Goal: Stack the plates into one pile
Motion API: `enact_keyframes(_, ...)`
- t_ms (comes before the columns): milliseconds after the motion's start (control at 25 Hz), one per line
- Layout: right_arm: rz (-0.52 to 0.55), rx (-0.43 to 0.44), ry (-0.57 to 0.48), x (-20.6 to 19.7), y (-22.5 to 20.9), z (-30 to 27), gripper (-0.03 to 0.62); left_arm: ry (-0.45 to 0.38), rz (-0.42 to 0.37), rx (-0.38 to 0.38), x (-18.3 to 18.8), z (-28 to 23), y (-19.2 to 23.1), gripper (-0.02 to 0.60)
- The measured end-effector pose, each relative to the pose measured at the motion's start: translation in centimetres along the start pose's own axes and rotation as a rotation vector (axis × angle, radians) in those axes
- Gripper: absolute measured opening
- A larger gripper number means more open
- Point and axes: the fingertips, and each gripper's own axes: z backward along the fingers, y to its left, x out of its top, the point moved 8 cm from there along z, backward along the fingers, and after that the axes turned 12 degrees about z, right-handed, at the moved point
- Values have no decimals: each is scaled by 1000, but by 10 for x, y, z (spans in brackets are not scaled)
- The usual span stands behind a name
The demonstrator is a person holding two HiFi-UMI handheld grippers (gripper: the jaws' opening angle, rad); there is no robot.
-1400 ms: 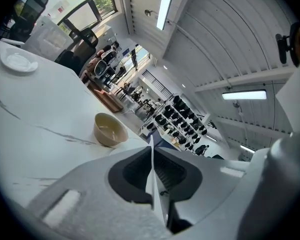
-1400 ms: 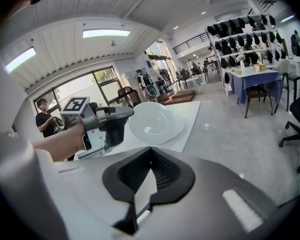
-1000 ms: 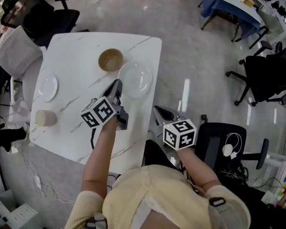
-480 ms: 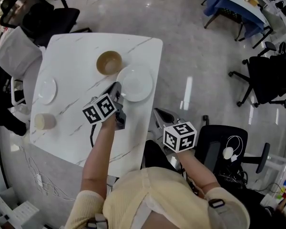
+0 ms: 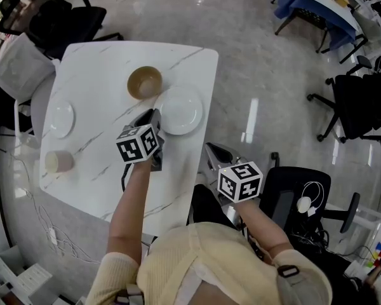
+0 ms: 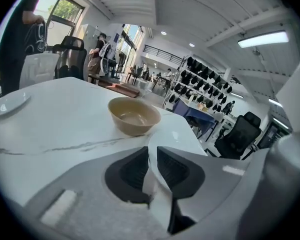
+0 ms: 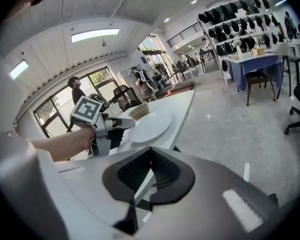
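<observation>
A large white plate (image 5: 180,110) lies near the right edge of the white marble table (image 5: 95,68), beside a tan bowl (image 5: 145,82). My left gripper (image 5: 154,115) reaches the plate's near-left rim. In the left gripper view that rim (image 6: 152,176) runs between the jaws, which have just been opening and stand slightly apart around it. A small white plate (image 5: 60,119) sits far off at the table's left side. My right gripper (image 5: 210,149) hangs off the table's right edge, shut and empty. The right gripper view shows the large plate (image 7: 151,125) flat on the table.
A pale cup (image 5: 59,161) lies on the table's left front. A white chair (image 5: 22,65) and a black chair (image 5: 51,14) stand at the far left. Black office chairs (image 5: 362,103) stand on the grey floor to the right. A person (image 6: 17,34) stands beyond the table.
My left gripper has sunk and rolled, bringing the large plate's rim down toward the table. Its marker cube now faces more upright. The right gripper has stayed put.
</observation>
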Motion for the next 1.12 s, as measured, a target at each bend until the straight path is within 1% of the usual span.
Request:
enact_keyframes(80, 0, 4, 0, 0, 0, 0, 1, -19, -33, 8, -1, 2, -1, 69)
enact_keyframes(120, 0, 6, -1, 0, -1, 0, 2, -30, -47, 11, -1, 3, -1, 86)
enact_keyframes(200, 4, 8, -2, 1, 0, -1, 2, -46, -55, 7, 1, 6, -2, 87)
enact_keyframes(440, 9, 23, -13, 4, 3, -3, 0, -81, -20, -14, 3, 22, 3, 86)
enact_keyframes(560, 25, 43, -22, 8, 8, -1, 2, -112, -7, -18, 1, 36, 4, 86)
enact_keyframes(840, 86, 106, -51, 24, 23, -2, 2, -218, -3, -5, -1, 89, 11, 86)
enact_keyframes(1000, 120, 157, -75, 39, 38, -7, 2, -306, 10, 41, -2, 132, 27, 83)
enact_keyframes(1040, 127, 172, -78, 43, 43, -10, 2, -328, 14, 56, -3, 144, 32, 60)
enact_keyframes(1120, 143, 200, -81, 49, 54, -14, 2, -369, 27, 81, -6, 166, 43, 55)
